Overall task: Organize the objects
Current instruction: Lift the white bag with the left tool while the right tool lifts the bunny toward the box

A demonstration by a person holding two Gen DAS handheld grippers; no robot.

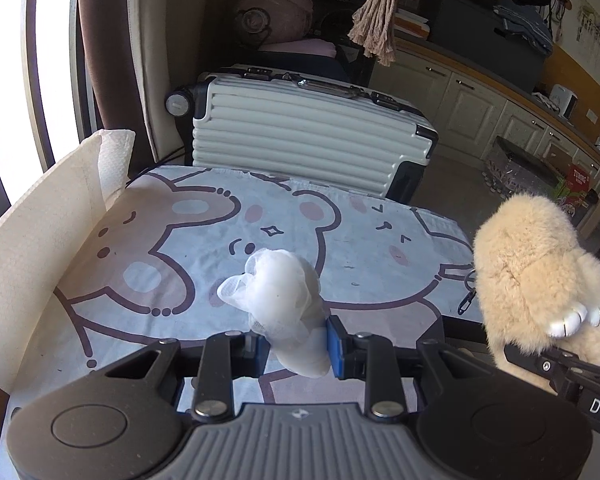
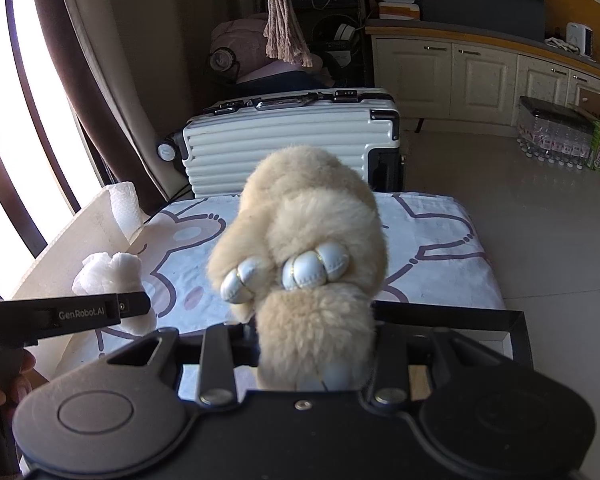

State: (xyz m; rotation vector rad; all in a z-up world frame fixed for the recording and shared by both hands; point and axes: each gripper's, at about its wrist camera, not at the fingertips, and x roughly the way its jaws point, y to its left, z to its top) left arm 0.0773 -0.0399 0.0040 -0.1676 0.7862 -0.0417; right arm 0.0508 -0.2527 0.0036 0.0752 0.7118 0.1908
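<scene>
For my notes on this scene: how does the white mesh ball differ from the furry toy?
The mesh ball is white and thin netting; the furry toy is beige and fluffy. The ball is smaller than the toy. The toy has silvery paws; the ball has none. Both are held in a tool above the cartoon-print table.

Bear-print tabletop [image 1: 148, 240] lies open ahead (paper towel [image 1: 40, 232] walls its left edge).

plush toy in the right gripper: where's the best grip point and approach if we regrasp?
Probably the narrow lower body of the plush toy, where the right gripper already pinches it. Come from the near side, fingers either side of the fur. The upper part bulges wide, and the silver paws are hard and rounded, likely to slip. The left gripper is shut on a white mesh bundle, so it is not free.
</scene>
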